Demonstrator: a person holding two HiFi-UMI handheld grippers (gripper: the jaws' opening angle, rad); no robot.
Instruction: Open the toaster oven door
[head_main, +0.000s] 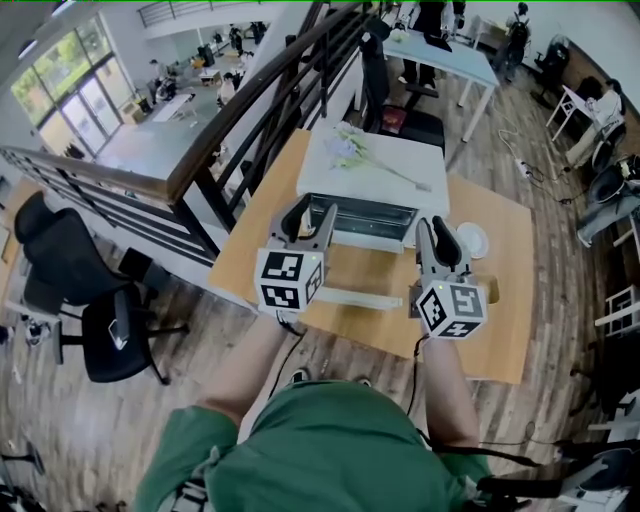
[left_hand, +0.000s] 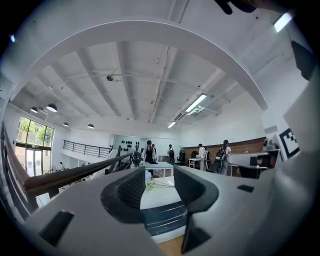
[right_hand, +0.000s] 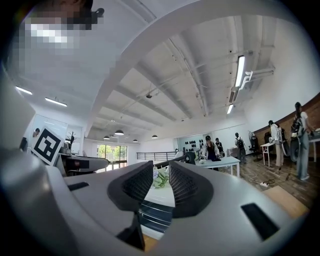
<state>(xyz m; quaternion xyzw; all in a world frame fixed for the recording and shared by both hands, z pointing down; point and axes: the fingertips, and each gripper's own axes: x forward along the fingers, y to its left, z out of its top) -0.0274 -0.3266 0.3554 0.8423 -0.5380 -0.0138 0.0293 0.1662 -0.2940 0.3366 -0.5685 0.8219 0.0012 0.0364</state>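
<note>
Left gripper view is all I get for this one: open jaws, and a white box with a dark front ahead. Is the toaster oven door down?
Observer: Probably. In the head view a white bar lies level in front of the toaster oven, on the person's side. It looks like the edge of the lowered door.
Operator: Is the other gripper holding it?
Observer: No. The right gripper view shows the right gripper with its jaws a little apart and nothing between them.
Operator: Anything else nearby?
Observer: A small white dish sits on the wooden table, to the right of the oven.
</note>
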